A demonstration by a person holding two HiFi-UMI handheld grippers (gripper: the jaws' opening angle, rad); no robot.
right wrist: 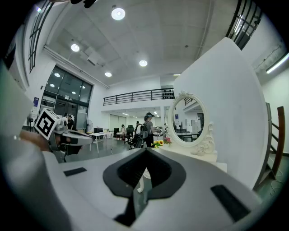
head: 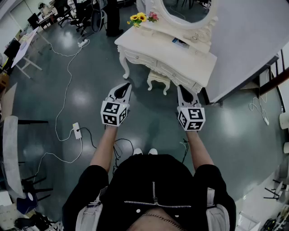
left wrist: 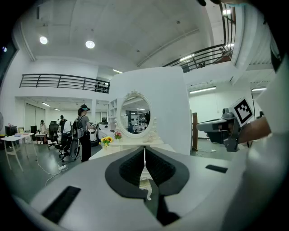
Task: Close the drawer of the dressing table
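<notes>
The white dressing table [head: 183, 50] stands ahead against a white partition, with an oval mirror [head: 185, 10] and yellow flowers [head: 138, 18] on top. Its drawer fronts [head: 174, 72] run along the near edge; from here I cannot tell whether one stands out. A small white stool [head: 159, 80] sits under it. My left gripper [head: 128, 85] and right gripper [head: 179, 87] hover side by side over the floor, short of the table, both shut and empty. In the left gripper view the shut left gripper [left wrist: 144, 149] points at the mirror [left wrist: 134, 115]. The right gripper [right wrist: 145, 151] faces the table [right wrist: 198, 155] from its left.
A power strip [head: 77, 131] and long cables lie on the floor to my left. A person [left wrist: 83, 133] stands beyond the table's far end near office chairs. White desks [head: 27, 45] line the far left. The partition [head: 246, 45] backs the table.
</notes>
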